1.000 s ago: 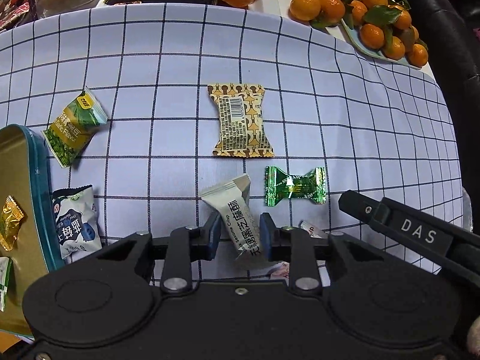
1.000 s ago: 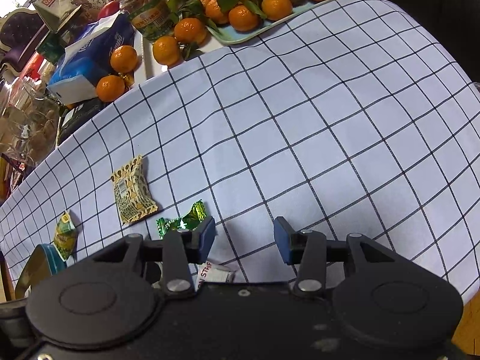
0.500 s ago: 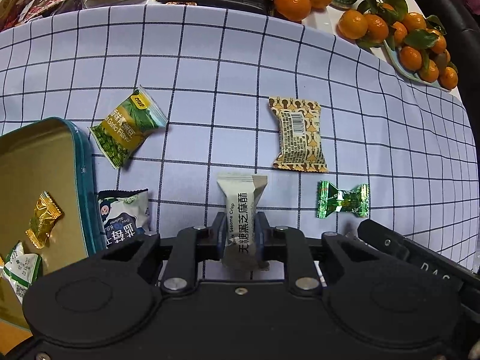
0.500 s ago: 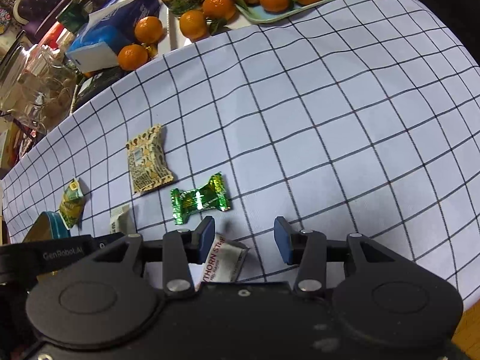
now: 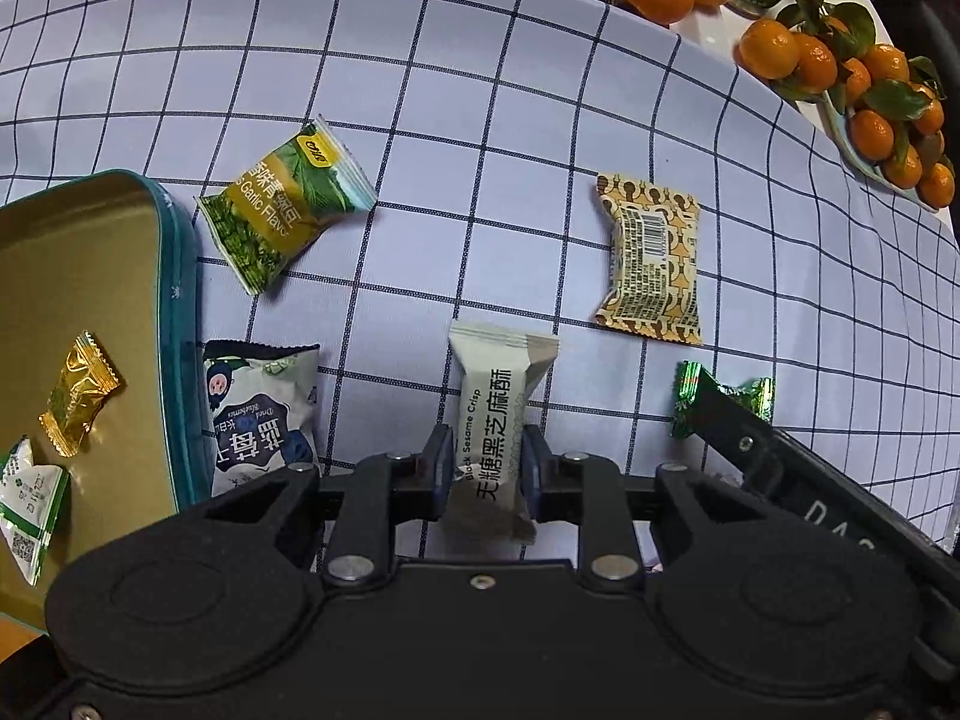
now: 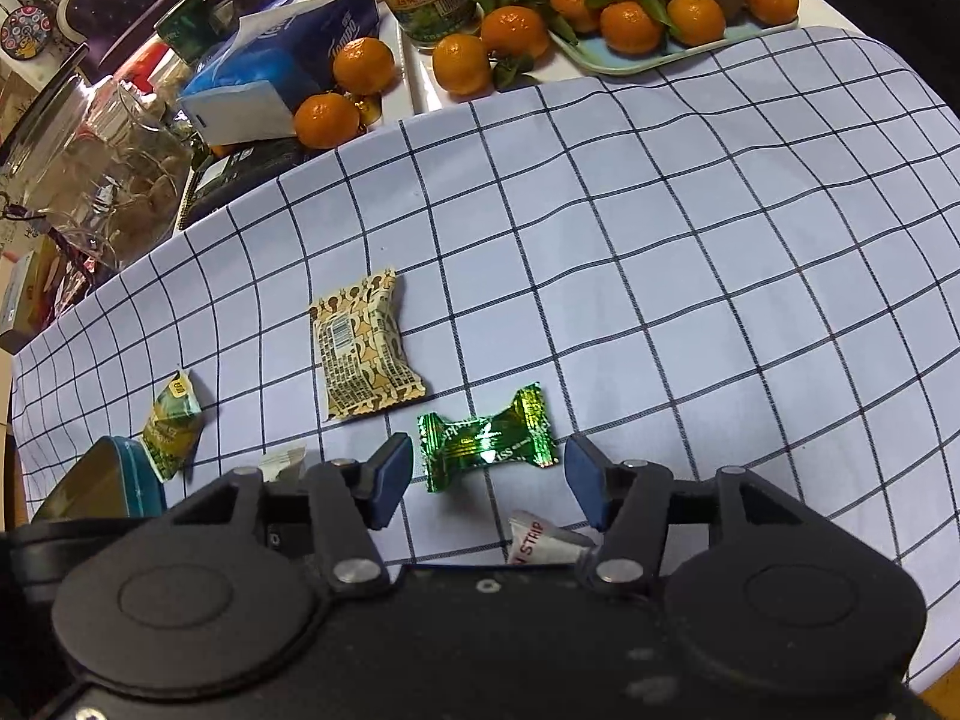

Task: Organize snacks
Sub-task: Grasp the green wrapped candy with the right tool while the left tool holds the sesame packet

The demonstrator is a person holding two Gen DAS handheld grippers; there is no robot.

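In the left wrist view my left gripper (image 5: 486, 468) has its pads on a grey Black Sesame Crisp packet (image 5: 501, 402) that stands up between them; the jaws are opening. The open gold tin with a teal rim (image 5: 174, 300) lies to its left, holding a gold candy (image 5: 78, 402) and a green-white packet (image 5: 30, 504). In the right wrist view my right gripper (image 6: 489, 474) straddles a green foil candy (image 6: 486, 444) lying on the cloth. Its jaws are opening and the pads stand clear of the candy.
On the checked cloth lie a green garlic-pea packet (image 5: 288, 204), a blueberry packet (image 5: 264, 414) beside the tin, a tan patterned packet (image 5: 651, 264) and a white packet with red lettering (image 6: 540, 543). Tangerines on a tray (image 6: 660, 54), jars and a tissue pack (image 6: 282, 54) crowd the far edge.
The left gripper closed on the sesame packet and carried it left, nearer the tin. The right gripper moved over the green candy and its fingers spread wider.
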